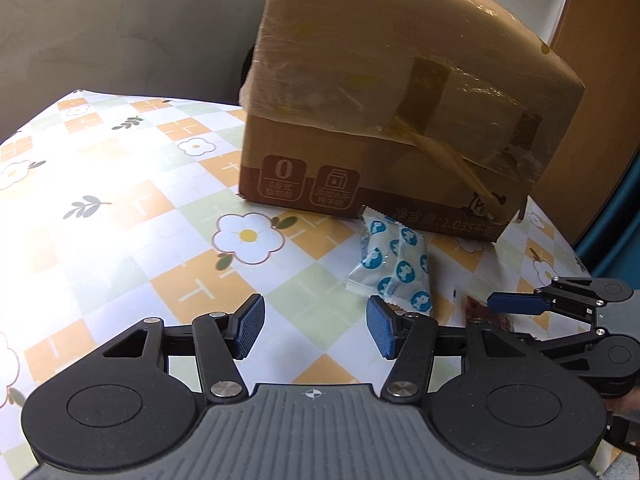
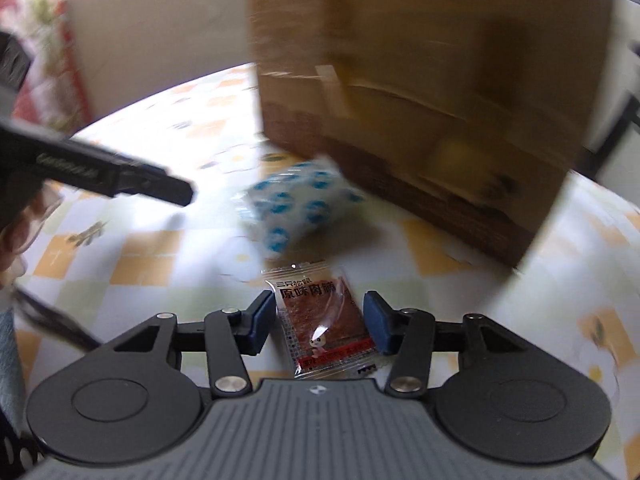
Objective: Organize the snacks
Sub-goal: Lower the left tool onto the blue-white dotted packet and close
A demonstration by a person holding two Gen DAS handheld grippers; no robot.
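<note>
R gripper [image 2: 319, 322]: jaws apart, set either side of a red jerky packet [image 2: 326, 320], pads near its long edges but not seen touching; packet lies flat on the table [image 2: 560, 288], which is covered w/ a floral checked cloth. Blue-dotted white snack pack [image 2: 302, 206] sits at 12 o'clock from the packet, close against the foot of a taped cardboard box [image 2: 420, 100].

L gripper [image 1: 316, 326]: jaws apart, nothing between them; bare cloth beneath. In the left wrist view the dotted pack [image 1: 394, 262] is at approx 1 o'clock from the gripper, just ahead of its R pad. R gripper is seen side-on at 3 o'clock, low to the table.

Step judged: pickup of the jerky packet by R gripper. To be done well: pads should be dropped fully to cloth level before closing, as the packet is thin and flat; closing should be centred across the width so the film buckles up into the pads rather than sliding out. Cloth could be pinched along w/ it; slow lift advised.

Hard to make out:
- right wrist view heavily motion-blurred; box print unreadable there.
- box top cut off in both views; open or sealed can't be told.
- destination for snacks not seen.
- jerky packet barely seen from L side, mostly hidden behind gripper parts.
</note>
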